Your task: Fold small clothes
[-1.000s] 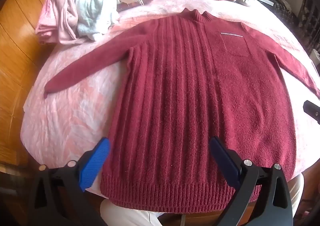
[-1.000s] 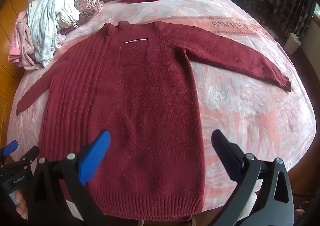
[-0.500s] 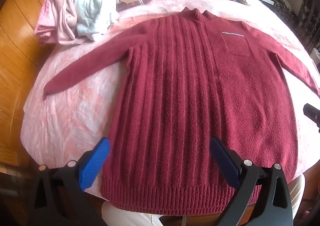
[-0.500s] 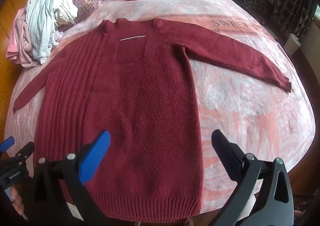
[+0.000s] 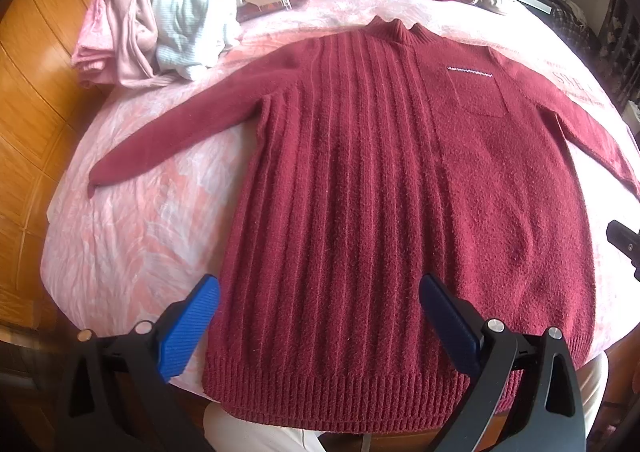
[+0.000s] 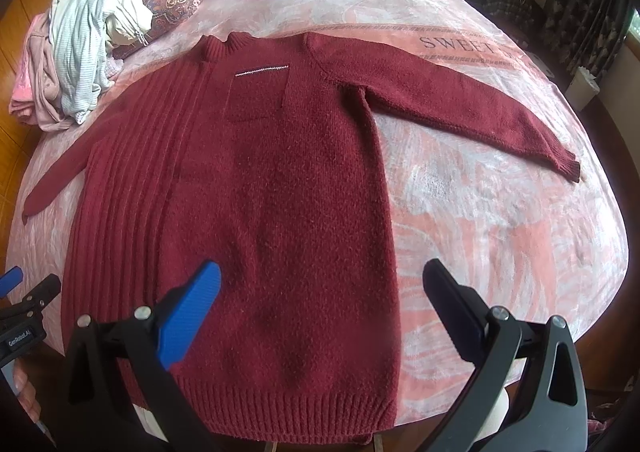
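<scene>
- Maroon sweater [image 5: 400, 187]: lies flat, front up, on the pink bedspread [image 5: 132, 219]; collar far, ribbed hem [image 5: 320, 400] at the near edge.
- Left sleeve [image 5: 180, 131] and right sleeve [image 6: 460, 103]: both spread outward; no fold yet made, so the whole folding sequence appears to remain.
- Left gripper [image 5: 320, 316]: fingers wide apart, empty, hovering over the near hem.
- Right gripper [image 6: 324, 304]: fingers wide apart, empty, over the hem's right part.
- Pile of clothes [image 6: 76, 63]: far left, apart from the sweater; whether it awaits folding cannot be told.
</scene>
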Demonstrator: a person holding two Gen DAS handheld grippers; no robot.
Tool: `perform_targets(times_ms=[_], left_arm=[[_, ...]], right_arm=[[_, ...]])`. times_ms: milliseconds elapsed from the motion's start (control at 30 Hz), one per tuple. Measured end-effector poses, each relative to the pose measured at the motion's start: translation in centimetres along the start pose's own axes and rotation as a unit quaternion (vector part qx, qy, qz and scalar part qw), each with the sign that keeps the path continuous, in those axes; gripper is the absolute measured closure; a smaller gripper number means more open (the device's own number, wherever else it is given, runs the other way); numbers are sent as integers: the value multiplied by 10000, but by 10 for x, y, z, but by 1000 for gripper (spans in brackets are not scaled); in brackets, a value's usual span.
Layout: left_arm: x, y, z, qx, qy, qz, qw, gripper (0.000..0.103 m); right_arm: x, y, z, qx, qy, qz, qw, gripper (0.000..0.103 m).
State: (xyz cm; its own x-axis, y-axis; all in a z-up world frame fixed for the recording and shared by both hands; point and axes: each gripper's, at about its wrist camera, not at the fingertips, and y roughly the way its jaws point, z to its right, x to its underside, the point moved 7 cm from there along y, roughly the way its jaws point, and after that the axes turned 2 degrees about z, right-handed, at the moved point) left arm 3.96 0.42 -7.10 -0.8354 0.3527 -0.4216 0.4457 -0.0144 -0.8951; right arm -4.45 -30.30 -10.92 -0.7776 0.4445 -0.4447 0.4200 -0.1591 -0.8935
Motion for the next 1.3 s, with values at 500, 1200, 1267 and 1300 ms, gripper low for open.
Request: perform_targets(times_ms=[500, 1200, 1267, 1300], left_arm=[[-4, 3, -1, -15, -25, -5, 10000, 3], [-6, 11, 5, -11, -3, -54, 10000, 3], [-7, 15, 6, 112, -91, -112, 9998, 3], [-7, 20, 7, 235, -174, -192, 9994, 3]], right_arm=[[4, 6, 2, 4, 8, -73, 10000, 2], [4, 16, 4, 5, 44, -148, 9999, 2], [3, 18, 5, -6, 48, -146, 9999, 2], [2, 19, 7, -25, 58, -138, 9999, 2]])
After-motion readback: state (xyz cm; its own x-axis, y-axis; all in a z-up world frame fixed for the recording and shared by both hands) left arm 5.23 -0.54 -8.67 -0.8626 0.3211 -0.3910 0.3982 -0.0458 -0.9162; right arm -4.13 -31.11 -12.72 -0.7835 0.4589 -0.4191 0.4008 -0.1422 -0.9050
